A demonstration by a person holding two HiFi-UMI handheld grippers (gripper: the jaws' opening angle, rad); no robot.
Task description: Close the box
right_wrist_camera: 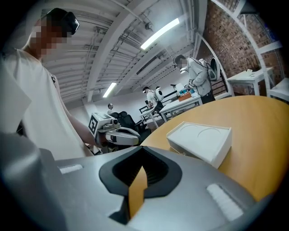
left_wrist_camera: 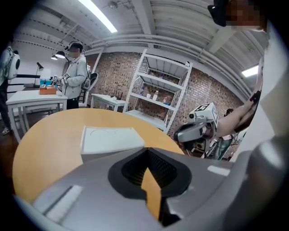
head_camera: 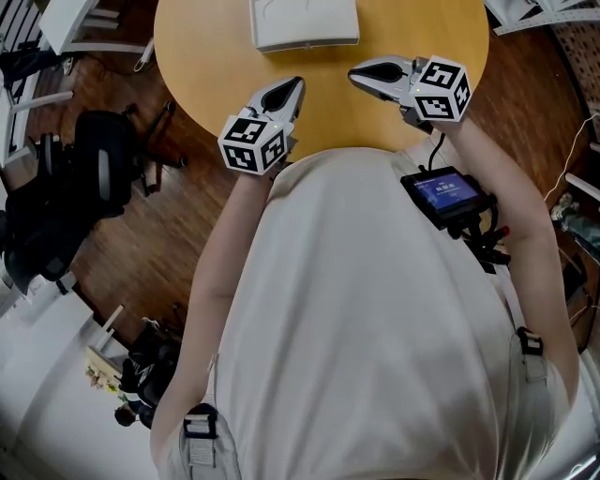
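Observation:
A flat white box (head_camera: pixel 305 23) lies on the round wooden table (head_camera: pixel 206 66) at its far side, lid down. It also shows in the left gripper view as the box (left_wrist_camera: pixel 110 140) and in the right gripper view as the box (right_wrist_camera: pixel 201 140). My left gripper (head_camera: pixel 291 89) hovers over the table's near edge, shut on nothing, well short of the box. My right gripper (head_camera: pixel 358 73) is beside it, also shut and empty. In their own views the left gripper (left_wrist_camera: pixel 146 153) and right gripper (right_wrist_camera: pixel 141 153) show jaws pressed together.
A black chair with bags (head_camera: pixel 94 169) stands on the wooden floor to the left. A small screen device (head_camera: pixel 448 195) is strapped on the person's right forearm. White shelving (left_wrist_camera: pixel 158 90) and other people at tables (left_wrist_camera: pixel 74 74) are beyond the table.

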